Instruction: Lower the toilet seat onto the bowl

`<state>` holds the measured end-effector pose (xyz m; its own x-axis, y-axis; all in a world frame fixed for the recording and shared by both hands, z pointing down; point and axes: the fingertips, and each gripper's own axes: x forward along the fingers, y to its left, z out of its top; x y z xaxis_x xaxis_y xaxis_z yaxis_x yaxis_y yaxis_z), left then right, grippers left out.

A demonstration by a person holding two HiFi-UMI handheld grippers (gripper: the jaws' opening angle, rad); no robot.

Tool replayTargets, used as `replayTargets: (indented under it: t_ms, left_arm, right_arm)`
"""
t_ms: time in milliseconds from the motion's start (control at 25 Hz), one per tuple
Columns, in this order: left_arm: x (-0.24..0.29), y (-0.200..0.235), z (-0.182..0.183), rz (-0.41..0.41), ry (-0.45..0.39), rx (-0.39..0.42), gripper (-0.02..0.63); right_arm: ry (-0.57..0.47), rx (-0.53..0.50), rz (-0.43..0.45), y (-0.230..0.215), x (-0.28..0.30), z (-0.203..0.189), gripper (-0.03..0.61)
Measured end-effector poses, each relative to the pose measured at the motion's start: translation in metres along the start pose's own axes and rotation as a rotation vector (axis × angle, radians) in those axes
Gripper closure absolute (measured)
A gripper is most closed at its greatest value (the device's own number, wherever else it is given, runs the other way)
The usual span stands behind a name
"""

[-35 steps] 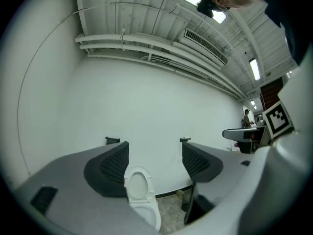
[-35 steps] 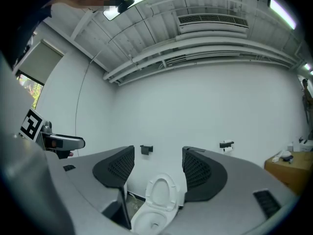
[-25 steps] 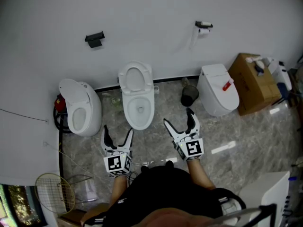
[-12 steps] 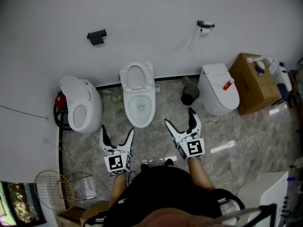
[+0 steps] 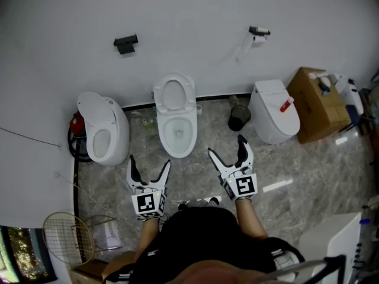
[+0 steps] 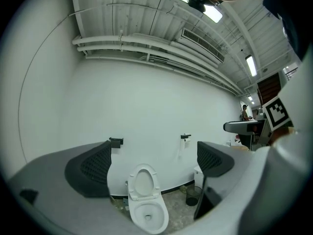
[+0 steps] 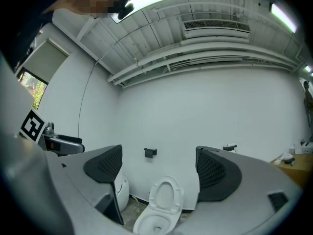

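So, toilet seat (image 5: pixel 160 99) stands upright at the wall behind the bowl (image 5: pixel 177 152), well ahead of both grippers. Left gripper (image 5: pixel 149 163) jaws have just been opening, nothing between them. Right gripper (image 5: pixel 225 147) is spread and empty too, likely readying for the seat.

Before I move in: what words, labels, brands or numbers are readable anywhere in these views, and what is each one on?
No readable text in any view.
Cube on the left gripper and the one on the right gripper: black-and-white square patterns, no letters or digits.
Cardboard box: no legible print.
Bottle on top of it: too small to read.
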<state>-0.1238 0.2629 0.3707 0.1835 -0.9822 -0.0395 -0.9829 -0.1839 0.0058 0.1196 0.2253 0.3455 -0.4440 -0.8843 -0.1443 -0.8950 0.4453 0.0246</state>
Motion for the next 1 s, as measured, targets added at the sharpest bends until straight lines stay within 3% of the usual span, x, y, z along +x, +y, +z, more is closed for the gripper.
replayTargets:
  t_ms: [360,1000]
  left_arm:
    - [-0.01,0.019,-0.01,-0.022,0.014,-0.006,0.084]
    - [-0.008,0.04,-0.012,-0.036,0.023,-0.022,0.085]
  right_arm:
    - [-0.005,-0.006,0.003,0.027,-0.003,-0.009,0.124]
    - [0.003,-0.008,-0.013,0.039,0.002,-0.009,0.124]
